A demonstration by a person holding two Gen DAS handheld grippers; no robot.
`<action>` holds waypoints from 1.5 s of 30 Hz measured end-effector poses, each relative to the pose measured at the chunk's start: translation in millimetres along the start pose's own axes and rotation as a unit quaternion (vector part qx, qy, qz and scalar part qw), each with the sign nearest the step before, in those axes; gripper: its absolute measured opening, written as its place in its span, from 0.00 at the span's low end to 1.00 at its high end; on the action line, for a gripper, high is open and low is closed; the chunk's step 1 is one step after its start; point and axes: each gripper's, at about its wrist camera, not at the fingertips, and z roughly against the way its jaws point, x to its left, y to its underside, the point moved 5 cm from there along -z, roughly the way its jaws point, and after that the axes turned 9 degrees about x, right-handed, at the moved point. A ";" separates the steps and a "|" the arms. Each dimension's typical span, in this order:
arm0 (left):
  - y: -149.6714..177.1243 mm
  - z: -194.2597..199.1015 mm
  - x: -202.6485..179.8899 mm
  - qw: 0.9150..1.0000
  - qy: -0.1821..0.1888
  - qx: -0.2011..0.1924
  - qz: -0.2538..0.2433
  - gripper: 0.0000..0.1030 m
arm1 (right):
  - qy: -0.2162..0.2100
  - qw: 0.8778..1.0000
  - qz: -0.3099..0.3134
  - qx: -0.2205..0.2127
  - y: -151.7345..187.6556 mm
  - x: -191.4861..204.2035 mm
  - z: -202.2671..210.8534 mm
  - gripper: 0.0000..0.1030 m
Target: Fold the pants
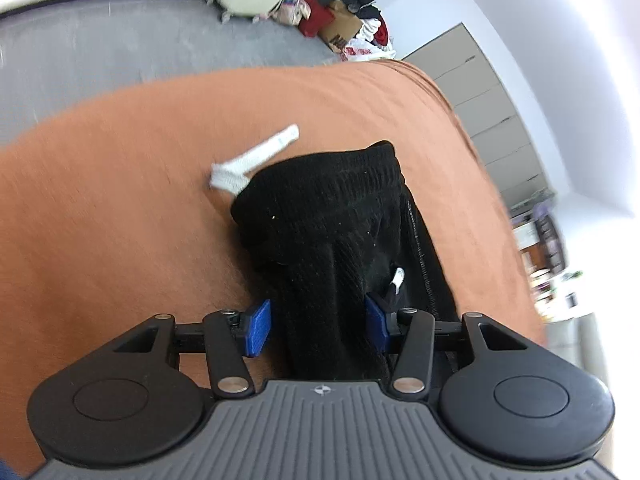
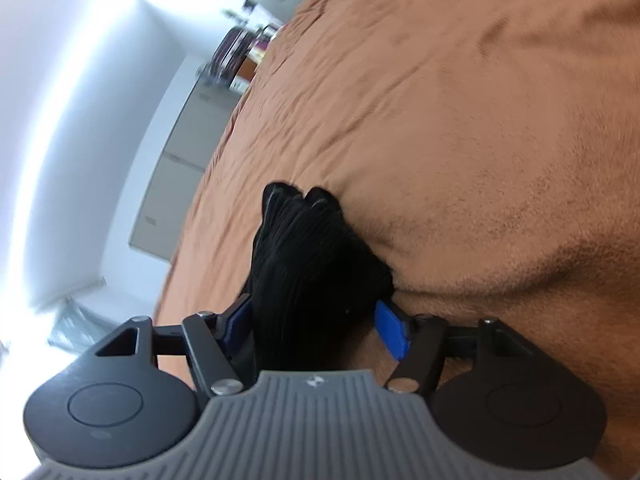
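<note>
Pants [image 1: 332, 224] bunched on orange bedspread [image 1: 120, 200], both grippers clamped on them.
Left gripper [image 1: 318, 326] pinches black fabric between its blue pads, waistband ahead, white drawstring [image 1: 256, 160] trailing onto the spread. Right gripper [image 2: 316, 332] grips another bunch, fabric running forward from its fingers onto the spread.

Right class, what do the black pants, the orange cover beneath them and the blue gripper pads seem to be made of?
Black pants: ribbed knit or corduroy-like fabric, matte; fine parallel ridges and a gathered waistband show. Orange cover: soft, brushed-looking cloth, matte and creased. Blue pads: probably plastic or rubber; a fine surface texture shows.
</note>
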 end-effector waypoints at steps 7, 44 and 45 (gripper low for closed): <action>22.8 37.2 -69.0 0.982 -0.069 -0.118 -0.131 0.70 | 0.020 0.999 -0.012 -0.032 -11.6 -0.2 1.6 0.34; 423.8 -292.0 -402.8 0.680 -0.001 0.198 -0.706 0.69 | -0.021 0.999 0.049 0.000 6.9 -5.9 -3.9 0.50; 422.1 -296.0 -400.0 0.689 0.002 0.202 -0.696 0.70 | -0.022 0.999 0.050 -0.001 7.1 -6.4 -4.3 0.50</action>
